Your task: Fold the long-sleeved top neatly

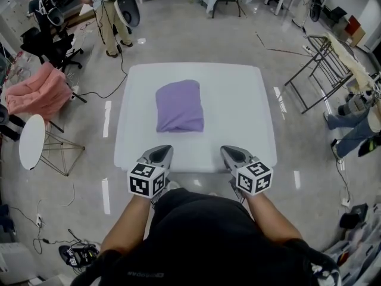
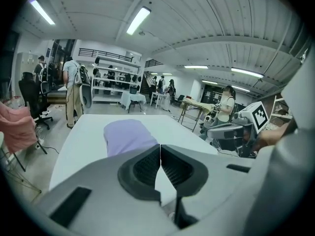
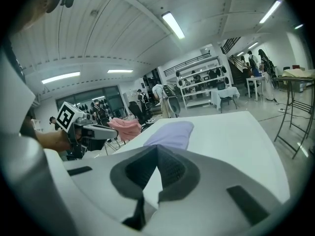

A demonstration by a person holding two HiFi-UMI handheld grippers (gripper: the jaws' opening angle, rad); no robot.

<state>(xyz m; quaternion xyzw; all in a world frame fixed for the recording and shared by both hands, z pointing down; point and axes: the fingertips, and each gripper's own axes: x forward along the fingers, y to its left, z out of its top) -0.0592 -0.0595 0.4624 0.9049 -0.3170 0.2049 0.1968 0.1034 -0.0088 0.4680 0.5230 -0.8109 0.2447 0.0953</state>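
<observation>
Nearest in, the left grey two-jaw gripper (image 1: 161, 152) and the right grey two-jaw gripper (image 1: 230, 151) hover at the near edge of the white rectangular table (image 1: 244, 106). Both are clenched tight on nothing. Ahead of them, more in line with the left one, the lilac long-sleeved top (image 1: 179, 106) lies folded into a compact rectangle, well apart from both. Way off left there's a pink cloth (image 1: 38, 91).

Folded purple top (image 1: 179, 106) lies mid-table, the only obstacle on the white table (image 1: 241, 115); open tabletop runs left, right, beyond and nearer than the top.
</observation>
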